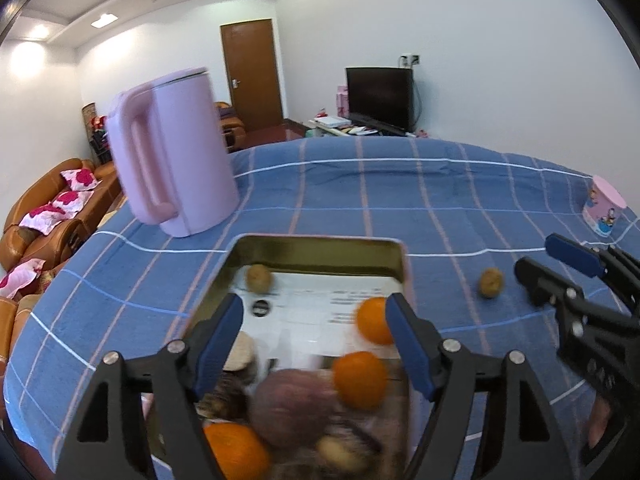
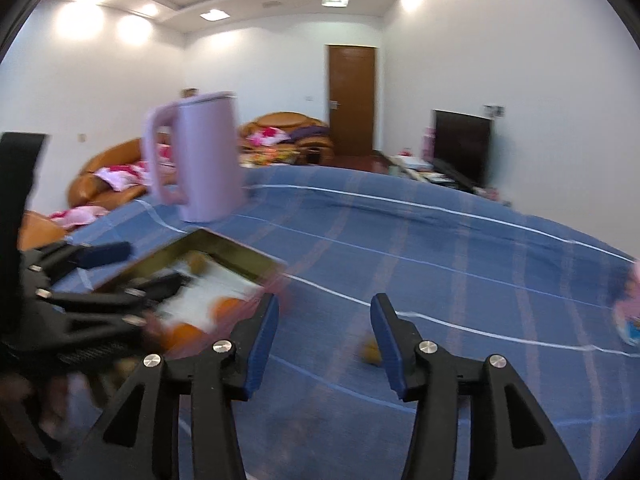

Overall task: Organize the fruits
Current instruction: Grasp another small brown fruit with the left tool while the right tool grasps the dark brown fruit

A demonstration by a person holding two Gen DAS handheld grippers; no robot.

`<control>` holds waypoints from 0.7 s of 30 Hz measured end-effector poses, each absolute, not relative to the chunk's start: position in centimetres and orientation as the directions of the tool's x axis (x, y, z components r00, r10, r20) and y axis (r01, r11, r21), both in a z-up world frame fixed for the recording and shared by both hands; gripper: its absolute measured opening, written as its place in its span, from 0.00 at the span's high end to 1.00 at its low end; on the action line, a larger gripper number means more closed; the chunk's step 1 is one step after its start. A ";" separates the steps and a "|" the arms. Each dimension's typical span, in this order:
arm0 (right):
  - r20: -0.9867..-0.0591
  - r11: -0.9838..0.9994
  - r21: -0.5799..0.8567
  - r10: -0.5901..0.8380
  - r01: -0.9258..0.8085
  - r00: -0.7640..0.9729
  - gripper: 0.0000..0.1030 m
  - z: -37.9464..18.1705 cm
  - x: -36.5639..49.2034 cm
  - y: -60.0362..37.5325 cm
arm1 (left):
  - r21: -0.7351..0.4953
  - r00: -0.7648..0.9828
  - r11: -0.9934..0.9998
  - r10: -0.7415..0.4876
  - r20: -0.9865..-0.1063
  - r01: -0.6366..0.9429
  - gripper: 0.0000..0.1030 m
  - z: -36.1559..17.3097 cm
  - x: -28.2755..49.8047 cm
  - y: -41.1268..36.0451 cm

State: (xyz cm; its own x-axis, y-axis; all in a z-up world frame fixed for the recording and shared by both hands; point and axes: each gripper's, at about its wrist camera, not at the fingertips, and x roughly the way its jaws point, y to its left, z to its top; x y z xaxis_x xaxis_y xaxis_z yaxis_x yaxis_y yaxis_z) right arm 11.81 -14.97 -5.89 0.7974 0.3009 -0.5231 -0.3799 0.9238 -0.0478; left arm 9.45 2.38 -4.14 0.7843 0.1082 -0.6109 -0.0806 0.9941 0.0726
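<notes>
Two grippers appear over a bed covered in a blue checked cloth (image 1: 400, 200). Left gripper (image 1: 316, 324), seen from its own camera, has its blue-padded jaws spread wide with nothing pinched between them; they straddle the near part of an open rectangular metal tin (image 1: 320, 252), its pink outer rim showing on the right side. Three oranges (image 1: 374, 320) lie in the tin: one against the right finger's inner edge, one just below it, and one at the near left corner. One small brown fruit (image 1: 259, 278) sits at the tin's far left, and a purplish round fruit (image 1: 292, 404) lies blurred between the lower oranges; further brownish pieces near the bottom are too blurred to count. One more brown fruit (image 1: 491, 282) rests on the cloth outside the tin, to its right, between the tin and the right gripper (image 1: 552, 268). In the right wrist view that gripper's jaws are parted moderately and empty; the loose brown fruit shows just beside the inner edge of its right finger (image 2: 386, 336), low on the cloth, touching neither pad as far as the blur allows. One pink kettle (image 1: 172, 156) stands upright beyond the tin's far left corner, and one pink printed cup (image 1: 602, 208) stands at the far right edge of the cloth.
</notes>
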 end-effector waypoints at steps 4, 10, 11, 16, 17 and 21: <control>-0.565 0.957 -0.065 0.198 -0.283 0.801 0.51 -6.5 12.9 -18.6 | 0.076 0.786 0.996 0.077 -0.613 -0.039 0.26 -4.5 9.6 -0.1; -0.645 0.968 -0.021 0.179 -0.252 0.743 0.51 -7.8 14.5 -20.9 | 0.091 0.778 0.996 0.049 -0.626 0.010 0.25 -5.2 10.3 -3.2; -0.652 0.966 -0.013 0.187 -0.258 0.734 0.51 -7.9 14.7 -20.9 | 0.093 0.778 0.996 0.046 -0.626 0.016 0.24 -5.2 10.4 -3.6; -0.696 0.962 0.005 0.200 -0.274 0.690 0.51 -8.6 15.6 -20.8 | 0.107 0.771 0.994 0.052 -0.635 0.020 0.22 -5.8 10.9 -4.8; -0.707 0.961 0.016 0.206 -0.275 0.677 0.51 -8.8 15.9 -20.9 | 0.109 0.770 0.994 0.054 -0.636 0.019 0.22 -5.8 11.0 -5.0; -0.739 0.954 0.078 0.250 -0.289 0.626 0.51 -9.7 17.0 -21.2 | 0.113 0.761 0.993 0.051 -0.647 0.029 0.22 -6.2 11.4 -5.5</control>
State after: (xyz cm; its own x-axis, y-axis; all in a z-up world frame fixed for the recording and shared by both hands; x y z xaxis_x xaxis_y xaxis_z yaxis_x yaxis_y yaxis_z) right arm 16.95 -21.22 -9.65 0.6255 0.2496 -0.7392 -0.2886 0.9543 0.0780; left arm 11.40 -5.54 -6.24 0.7609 0.0513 -0.6468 0.0294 0.9931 0.1133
